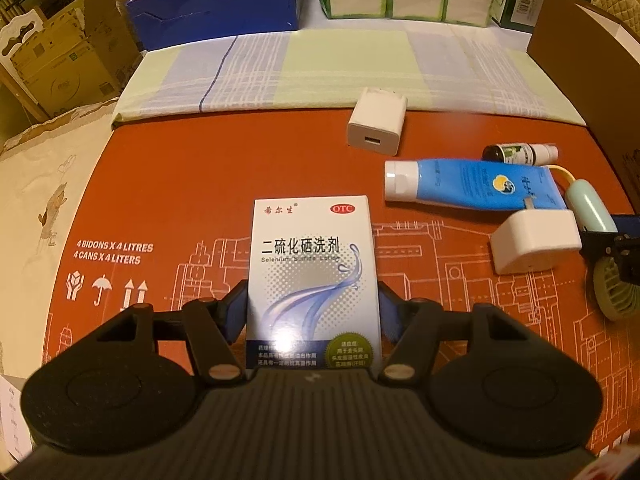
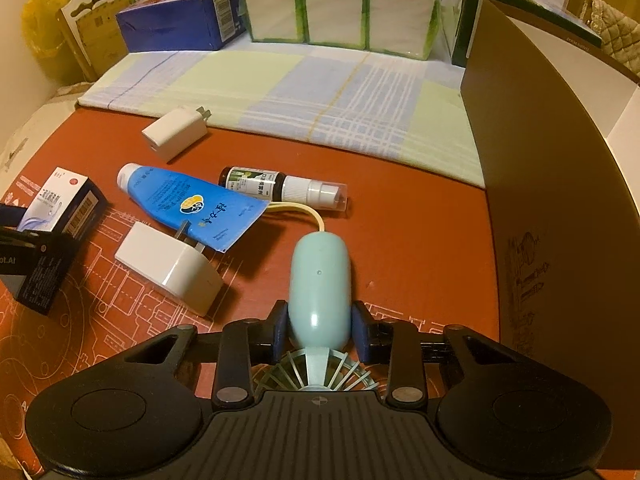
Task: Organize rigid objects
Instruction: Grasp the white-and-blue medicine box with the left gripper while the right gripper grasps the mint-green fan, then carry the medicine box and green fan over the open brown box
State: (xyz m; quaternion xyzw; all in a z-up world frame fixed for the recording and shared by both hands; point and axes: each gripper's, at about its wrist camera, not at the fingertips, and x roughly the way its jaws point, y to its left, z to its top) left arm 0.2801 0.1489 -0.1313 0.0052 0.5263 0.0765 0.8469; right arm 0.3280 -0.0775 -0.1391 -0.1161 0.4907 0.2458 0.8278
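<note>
Currently left claw point(image 1: 313, 304) is clamped on the white medicine box point(image 1: 313, 276), blue pads pressed against both long sides; box sits upright in the grip over the red printed cardboard surface point(image 1: 192, 184). Right claw point(image 2: 319, 322) has its pads against the handle of the mint handheld fan point(image 2: 319, 284), one pad each side; fan head with the grille is tucked under the claw body, yellow strap point(image 2: 296, 211) runs off the far end of the handle.

On the surface between the two: large white plug adapter point(image 2: 168, 270) with prongs lying on the crimped end of the blue tube point(image 2: 192, 204), tube flat, white cap pointing left. Dark spray bottle point(image 2: 280, 188) lies on its side just behind the tube. Small white USB charger point(image 2: 174, 134) sits further back, near the edge of the folded checked cloth point(image 2: 280, 92). Brown cardboard box point(image 2: 552, 200) stands along the right side.
</note>
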